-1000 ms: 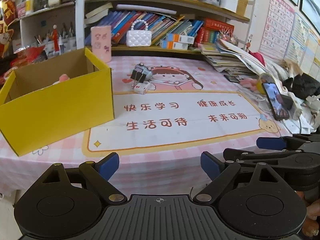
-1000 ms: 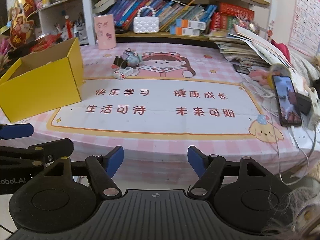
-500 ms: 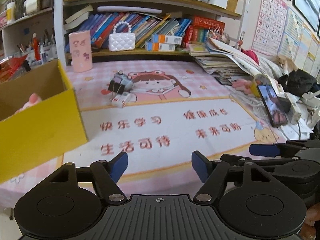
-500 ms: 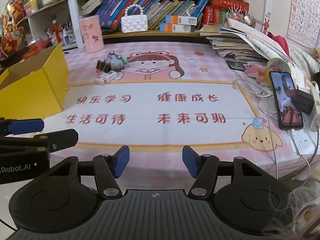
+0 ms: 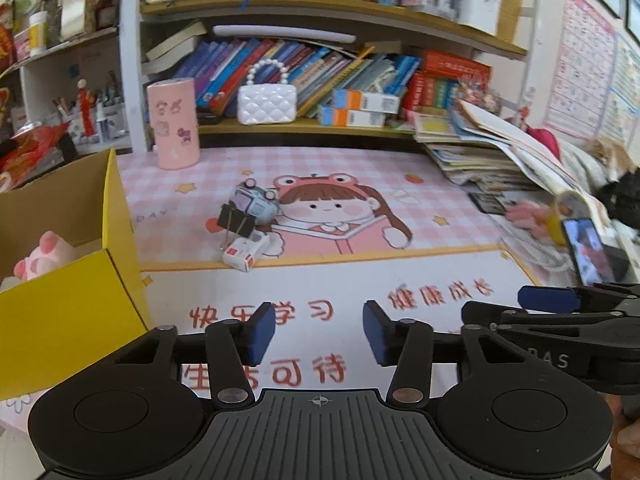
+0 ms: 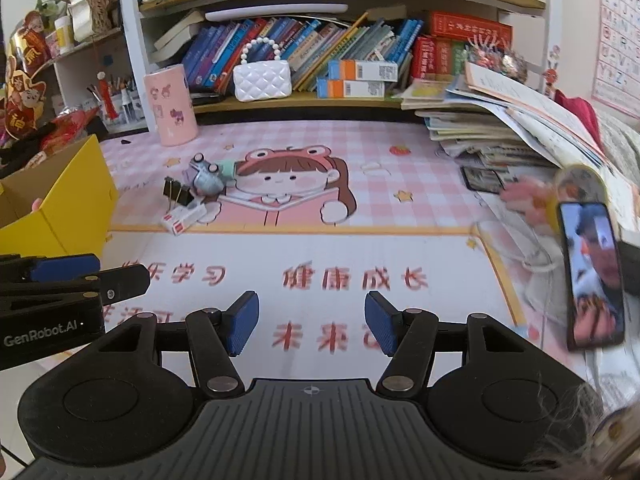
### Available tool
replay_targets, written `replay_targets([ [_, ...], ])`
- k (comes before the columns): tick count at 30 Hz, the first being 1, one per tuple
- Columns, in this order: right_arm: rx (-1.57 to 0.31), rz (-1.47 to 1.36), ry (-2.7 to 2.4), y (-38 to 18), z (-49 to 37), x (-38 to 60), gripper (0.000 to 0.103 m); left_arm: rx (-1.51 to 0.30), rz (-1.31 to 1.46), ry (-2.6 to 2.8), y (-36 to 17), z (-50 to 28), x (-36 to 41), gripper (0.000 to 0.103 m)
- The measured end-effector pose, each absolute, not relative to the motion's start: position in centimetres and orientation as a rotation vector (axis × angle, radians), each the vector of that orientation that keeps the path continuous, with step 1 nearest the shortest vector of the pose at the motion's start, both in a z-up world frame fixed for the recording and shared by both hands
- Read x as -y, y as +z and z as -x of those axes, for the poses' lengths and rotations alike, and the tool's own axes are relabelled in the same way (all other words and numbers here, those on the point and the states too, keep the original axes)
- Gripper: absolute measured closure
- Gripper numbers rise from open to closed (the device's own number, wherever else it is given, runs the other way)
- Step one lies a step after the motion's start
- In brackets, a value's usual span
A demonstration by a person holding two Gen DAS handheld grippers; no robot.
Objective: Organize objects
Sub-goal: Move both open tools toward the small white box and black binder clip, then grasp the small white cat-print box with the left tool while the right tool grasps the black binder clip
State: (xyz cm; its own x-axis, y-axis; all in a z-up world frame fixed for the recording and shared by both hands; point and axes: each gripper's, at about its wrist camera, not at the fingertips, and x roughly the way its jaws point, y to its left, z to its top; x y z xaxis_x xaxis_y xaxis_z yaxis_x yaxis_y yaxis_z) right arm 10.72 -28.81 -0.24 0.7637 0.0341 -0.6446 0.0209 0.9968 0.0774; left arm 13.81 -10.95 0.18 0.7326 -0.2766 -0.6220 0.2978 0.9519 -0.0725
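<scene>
A small cluster lies on the pink desk mat: a grey toy car (image 5: 256, 205) (image 6: 206, 176), a black binder clip (image 5: 236, 221) (image 6: 178, 195) and a white and red eraser box (image 5: 246, 254) (image 6: 184, 217). A yellow cardboard box (image 5: 68, 308) (image 6: 76, 208) stands at the left with a pink plush (image 5: 42, 254) inside. My left gripper (image 5: 319, 332) is open and empty, over the mat's near part, short of the cluster. My right gripper (image 6: 312, 322) is open and empty, beside it on the right.
A pink cylinder holder (image 5: 173, 124) and a white quilted purse (image 5: 267, 104) stand at the back by the bookshelf. A stack of books and papers (image 6: 500, 128) and a phone (image 6: 592, 276) with cables sit at the right.
Both grippers have moved forward over the mat toward the cluster. The yellow box has slid toward the left edge of both views.
</scene>
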Motion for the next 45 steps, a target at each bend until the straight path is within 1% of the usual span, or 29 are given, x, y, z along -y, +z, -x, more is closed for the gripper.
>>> replay_targets([
  [3, -0.698, -0.08, 0.041, -0.4, -12.4, 29.7, 0.046, -0.692, -0.024, -0.277, -0.1, -15.0, 11.4, 0.066],
  [9, -0.695, -0.084, 0.106, -0.6, -15.9, 30.5, 0.046, -0.696, -0.027, -0.188, -0.6, -17.3, 12.1, 0.068],
  [11, -0.686, -0.081, 0.125, -0.5, -17.1, 30.5, 0.046, -0.695, -0.024, -0.161, -0.7, -18.4, 12.4, 0.07],
  [12, -0.679, -0.079, 0.133, -0.4, -17.7, 30.6, 0.046, -0.695, -0.023, -0.149, -0.9, -19.1, 12.5, 0.073],
  [20, -0.663, -0.087, 0.149, -0.1, -22.0, 31.3, 0.046, -0.735, 0.036, -0.046, -2.9, -24.7, 12.6, 0.073],
  [23, -0.67, -0.085, 0.156, -0.3, -22.8, 31.6, 0.046, -0.764, 0.045, -0.006, -4.2, -26.6, 12.4, 0.07],
  [24, -0.675, -0.086, 0.16, -0.4, -23.0, 31.6, 0.046, -0.77, 0.04, 0.003, -4.5, -27.1, 12.5, 0.062],
  [25, -0.681, -0.087, 0.164, -0.5, -23.1, 31.7, 0.046, -0.772, 0.03, 0.017, -4.8, -27.6, 12.6, 0.044],
  [26, -0.687, -0.087, 0.167, -0.6, -23.3, 31.7, 0.046, -0.765, 0.015, 0.042, -5.0, -27.9, 12.8, 0.035],
  [27, -0.692, -0.086, 0.17, -0.7, -23.5, 31.8, 0.046, -0.754, 0.002, 0.064, -5.2, -28.2, 12.9, 0.023],
  [28, -0.694, -0.086, 0.171, -0.8, -23.6, 31.8, 0.046, -0.746, -0.008, 0.085, -5.3, -28.4, 13.1, 0.02],
  [35, -0.693, -0.083, 0.166, -1.1, -24.2, 32.3, 0.046, -0.791, -0.002, 0.13, -6.8, -30.5, 13.6, 0.021],
  [38, -0.691, -0.086, 0.159, -1.0, -24.2, 32.5, 0.046, -0.804, 0.015, 0.17, -7.3, -31.0, 13.4, 0.022],
  [39, -0.69, -0.087, 0.158, -1.0, -24.1, 32.5, 0.046, -0.803, 0.024, 0.167, -7.4, -31.0, 13.3, 0.029],
  [40, -0.69, -0.086, 0.157, -1.1, -24.1, 32.5, 0.046, -0.795, 0.04, 0.152, -7.4, -30.9, 13.2, 0.043],
  [41, -0.692, -0.084, 0.157, -1.2, -24.0, 32.5, 0.046, -0.787, 0.032, 0.141, -7.2, -30.8, 13.3, 0.047],
  [45, -0.699, -0.079, 0.16, -1.4, -23.9, 32.4, 0.046, -0.805, 0.021, 0.072, -6.9, -29.9, 13.5, 0.048],
])
